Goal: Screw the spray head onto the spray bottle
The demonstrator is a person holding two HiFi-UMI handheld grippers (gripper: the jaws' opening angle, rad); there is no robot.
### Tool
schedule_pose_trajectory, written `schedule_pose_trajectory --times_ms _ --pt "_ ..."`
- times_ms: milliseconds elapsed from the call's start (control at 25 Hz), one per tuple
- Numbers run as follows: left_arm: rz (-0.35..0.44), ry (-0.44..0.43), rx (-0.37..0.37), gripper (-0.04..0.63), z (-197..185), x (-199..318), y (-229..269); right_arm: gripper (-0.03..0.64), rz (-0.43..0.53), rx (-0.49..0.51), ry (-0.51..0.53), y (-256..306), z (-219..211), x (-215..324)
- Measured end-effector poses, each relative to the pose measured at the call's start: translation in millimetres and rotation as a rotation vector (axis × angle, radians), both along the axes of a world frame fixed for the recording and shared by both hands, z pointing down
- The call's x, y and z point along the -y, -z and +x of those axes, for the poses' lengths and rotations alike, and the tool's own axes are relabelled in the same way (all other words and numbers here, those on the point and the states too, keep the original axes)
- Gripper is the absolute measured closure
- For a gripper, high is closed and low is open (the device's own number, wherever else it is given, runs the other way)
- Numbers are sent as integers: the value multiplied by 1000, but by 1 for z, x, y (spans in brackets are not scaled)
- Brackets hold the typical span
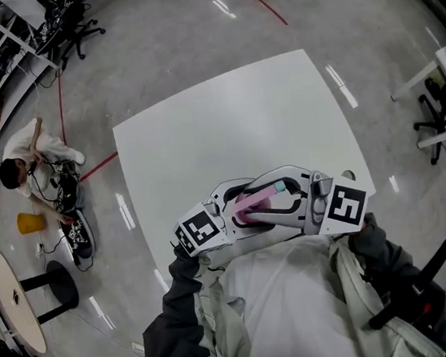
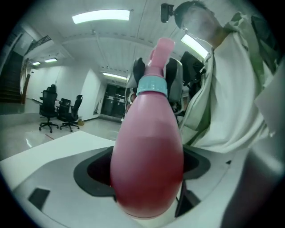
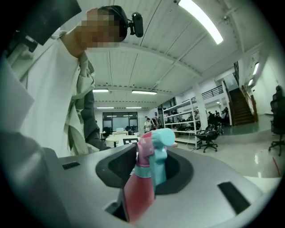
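Note:
The pink spray bottle [image 1: 255, 200] is held level above the near edge of the white table [image 1: 225, 119], close to my chest. My left gripper [image 1: 238, 215] is shut on the bottle's body [image 2: 147, 160], which fills the left gripper view base-first. A teal collar [image 2: 152, 85] sits on the neck, with the pink spray head [image 2: 161, 51] beyond it. My right gripper [image 1: 294, 194] is shut on the spray head [image 3: 156, 147]. Its teal trigger and nozzle stand between the jaws in the right gripper view. Dark fingers [image 2: 174, 75] of the right gripper flank the head.
A person [image 1: 25, 165] sits on the floor at the left among cables, near a yellow object [image 1: 29, 223]. A small round table [image 1: 15, 300] stands at the lower left. Office chairs [image 1: 437, 122] and a desk are at the right.

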State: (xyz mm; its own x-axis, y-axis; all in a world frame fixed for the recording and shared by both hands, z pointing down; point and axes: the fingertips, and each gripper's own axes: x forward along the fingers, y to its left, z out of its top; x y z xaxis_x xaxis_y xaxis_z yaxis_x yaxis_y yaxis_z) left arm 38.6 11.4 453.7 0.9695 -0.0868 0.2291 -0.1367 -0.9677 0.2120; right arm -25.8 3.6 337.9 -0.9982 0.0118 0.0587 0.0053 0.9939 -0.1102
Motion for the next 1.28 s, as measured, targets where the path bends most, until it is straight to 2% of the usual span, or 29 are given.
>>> schedule_pose_trajectory --times_ms 80,160,240,320,360,440,520,600,680,840,960,1120,1200,1280 --pt "8 104 10 161 -7 16 -5 508 1 -31 -67 -7 -3 11" --pt "31 258 47 161 -20 29 -13 511 -26 -79 -196 -18 -5 22" --pt "33 445 125 161 -30 42 -25 512 -88 -100 -415 -28 -2 39" --pt "2 601 218 161 -32 52 -38 514 -133 -112 -630 -38 4 52" --pt "-17 646 240 163 -29 53 -43 512 -125 -133 -682 -42 5 53" --pt "-48 662 207 163 -22 51 -44 512 -82 -167 -673 -42 3 48" --pt "-60 605 137 163 -18 45 -36 512 -54 -125 -575 -32 -1 39" --pt "-52 520 86 163 -19 37 -28 507 -63 -28 -413 -13 1 24" --pt "-38 432 46 163 -24 31 -19 421 -90 46 -249 5 11 9" --pt "3 178 -65 163 -30 7 5 407 -195 139 -63 15 39 5" --pt "-41 -37 -126 163 -22 -22 20 408 -198 92 51 3 37 -1" --pt "-108 -284 -100 163 1 -58 22 406 -133 -23 191 -10 10 -28" --pt "-134 -352 -93 163 12 -66 21 405 -138 -5 235 -7 5 -32" --pt "-138 -344 -100 163 18 -62 22 412 -140 22 247 -4 4 -32"
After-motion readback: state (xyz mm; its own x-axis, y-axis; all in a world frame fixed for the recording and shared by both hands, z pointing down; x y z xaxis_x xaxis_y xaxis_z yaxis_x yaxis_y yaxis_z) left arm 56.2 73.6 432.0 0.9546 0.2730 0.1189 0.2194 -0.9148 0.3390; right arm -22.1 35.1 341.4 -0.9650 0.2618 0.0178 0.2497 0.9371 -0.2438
